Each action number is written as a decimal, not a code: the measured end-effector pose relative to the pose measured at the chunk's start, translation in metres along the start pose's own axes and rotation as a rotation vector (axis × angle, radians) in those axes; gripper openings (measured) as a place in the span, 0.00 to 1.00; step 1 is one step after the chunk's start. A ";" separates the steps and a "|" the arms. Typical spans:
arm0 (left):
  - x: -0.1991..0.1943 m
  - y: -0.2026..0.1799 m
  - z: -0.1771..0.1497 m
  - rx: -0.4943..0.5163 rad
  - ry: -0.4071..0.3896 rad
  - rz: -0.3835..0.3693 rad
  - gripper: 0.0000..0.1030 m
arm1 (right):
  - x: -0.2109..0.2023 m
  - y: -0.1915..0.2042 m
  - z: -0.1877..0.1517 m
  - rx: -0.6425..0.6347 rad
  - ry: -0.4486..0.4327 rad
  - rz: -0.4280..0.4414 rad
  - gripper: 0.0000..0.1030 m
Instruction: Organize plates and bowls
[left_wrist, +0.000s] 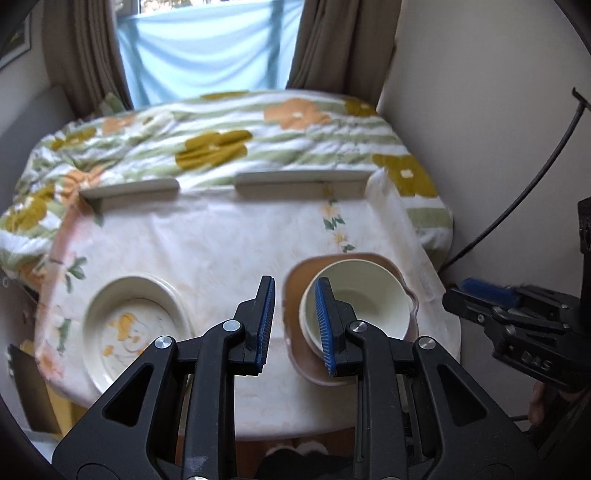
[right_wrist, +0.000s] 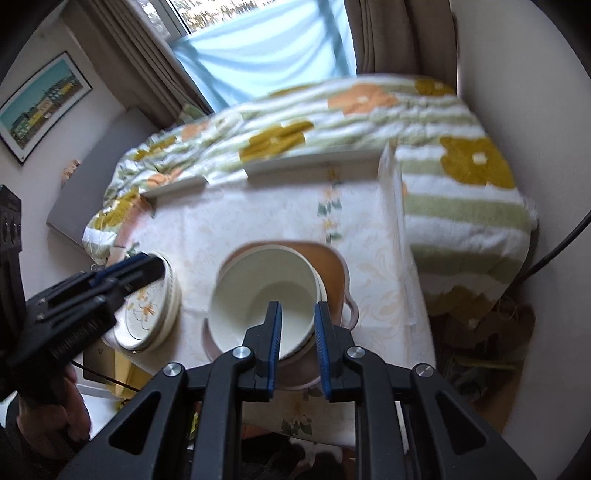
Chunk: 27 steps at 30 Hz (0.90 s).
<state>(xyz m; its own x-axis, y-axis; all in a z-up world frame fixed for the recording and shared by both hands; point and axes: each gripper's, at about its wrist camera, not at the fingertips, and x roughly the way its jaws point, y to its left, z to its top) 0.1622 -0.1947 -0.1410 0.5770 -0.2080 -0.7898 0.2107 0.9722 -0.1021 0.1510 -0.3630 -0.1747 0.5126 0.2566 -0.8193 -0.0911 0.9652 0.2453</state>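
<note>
The left gripper has black fingers faced with ribbed blue pads, standing apart with nothing between them, over bare tablecloth between the two dish groups. The right gripper is built the same; its fingers are also apart, and in the right wrist view they straddle the near rim of the bowl, though whether either pad touches it cannot be told. That bowl is smooth, plain cream, deep and round, and appears to sit in a second bowl whose rim shows just behind it; both rest on a brownish-pink plate with a wavy, roughly squared edge, mostly covered. To the left lies a shallow cream plate with orange floral painting and a ribbed rim, looking like a stack of two; its near edge is hidden by the left gripper in the right wrist view. The cloth is pale with faint embossed scrolls and printed flowers. Beyond it, a fluffy striped blanket with mustard and orange flowers is motion-blurred.
</note>
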 end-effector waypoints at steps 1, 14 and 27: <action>-0.003 0.002 -0.001 0.006 0.004 0.004 0.19 | -0.007 0.002 -0.002 -0.006 -0.019 -0.010 0.67; 0.024 0.041 -0.029 -0.038 0.171 -0.106 0.73 | -0.018 0.016 -0.022 0.055 -0.051 -0.062 0.90; 0.044 0.037 -0.033 0.153 0.215 -0.031 0.97 | 0.004 0.001 -0.037 0.060 0.103 -0.190 0.91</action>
<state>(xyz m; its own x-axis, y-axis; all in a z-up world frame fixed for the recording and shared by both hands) 0.1692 -0.1648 -0.1993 0.3911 -0.1942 -0.8996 0.3518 0.9348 -0.0488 0.1212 -0.3594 -0.1974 0.4255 0.0770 -0.9017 0.0516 0.9927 0.1091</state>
